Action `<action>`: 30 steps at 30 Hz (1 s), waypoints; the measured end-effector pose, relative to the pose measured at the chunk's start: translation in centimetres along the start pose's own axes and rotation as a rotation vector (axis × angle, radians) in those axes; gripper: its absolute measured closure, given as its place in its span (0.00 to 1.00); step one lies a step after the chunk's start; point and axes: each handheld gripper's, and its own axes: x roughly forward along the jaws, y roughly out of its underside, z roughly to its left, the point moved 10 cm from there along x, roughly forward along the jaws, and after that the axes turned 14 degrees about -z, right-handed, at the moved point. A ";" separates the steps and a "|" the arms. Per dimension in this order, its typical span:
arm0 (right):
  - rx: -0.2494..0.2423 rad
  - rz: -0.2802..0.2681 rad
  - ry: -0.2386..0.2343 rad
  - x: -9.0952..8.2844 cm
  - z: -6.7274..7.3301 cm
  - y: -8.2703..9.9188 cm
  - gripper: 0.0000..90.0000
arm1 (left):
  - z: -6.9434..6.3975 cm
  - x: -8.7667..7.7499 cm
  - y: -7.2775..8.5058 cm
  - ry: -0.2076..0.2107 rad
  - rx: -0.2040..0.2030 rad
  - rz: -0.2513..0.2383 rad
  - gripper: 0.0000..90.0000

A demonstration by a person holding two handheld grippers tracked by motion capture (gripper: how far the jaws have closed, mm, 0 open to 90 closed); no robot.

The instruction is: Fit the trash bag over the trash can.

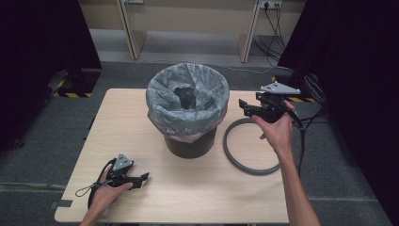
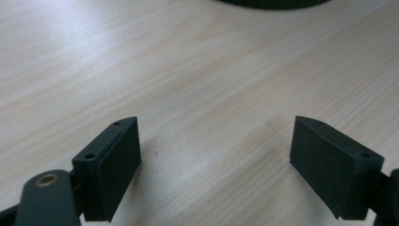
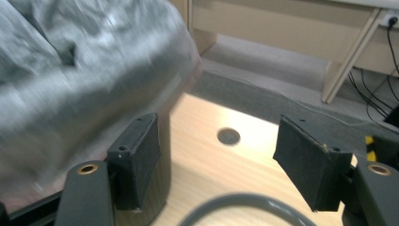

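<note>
One dark round bin (image 1: 190, 141) is sitting mid-table, lined with one crinkly translucent grey plastic bag (image 1: 187, 96) whose rim is folding over the top edge; a pinkish fringe of the bag is showing just under the fold. One grey ring (image 1: 249, 165), thin, smooth and rubbery-looking, is lying flat on the table at 3 o'clock from the bin, just beside its base. Table (image 1: 188, 197) is pale wood-grain laminate, rectangular with rounded corners, with one small round cable hole (image 3: 228, 136) showing in the right gripper view.

Two grippers, one per hand, both black with flat block-shaped pads.

Left gripper (image 1: 142, 179) is lying low at 7 o'clock from the bin, near the table's front edge, its jaws pointing toward 3 o'clock. Hand is wrapping it from below, forearm coming in from the bottom edge. Jaws are standing wide with bare tabletop between them in the left gripper view; nothing held.

Right gripper (image 1: 244, 107) is hovering above the table at 2 o'clock from the bin, over the ring's far arc, its jaws pointing at the bag's rim. Hand is cupping it from underneath, forearm stretching up from the lower right. Jaws are standing wide, gripping nothing; one pad (image 3: 141, 157) is sitting right by the bin wall in the right gripper view, contact unclear through the blur.
</note>
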 end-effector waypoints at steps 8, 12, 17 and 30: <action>0.039 0.038 0.012 -0.8 -1.3 4.7 0.35 | 0.3 -0.1 0.3 -0.028 0.024 0.016 0.16; 0.039 0.050 0.035 -1.3 -2.1 7.3 0.33 | 0.3 -0.1 0.3 -0.027 0.022 0.016 0.16; 0.039 0.074 0.052 -1.8 -2.2 10.8 0.28 | 0.3 0.0 0.3 -0.021 0.025 0.018 0.14; 0.023 0.220 0.129 -3.3 -4.2 18.8 0.27 | 0.2 0.0 0.3 -0.018 0.029 0.022 0.13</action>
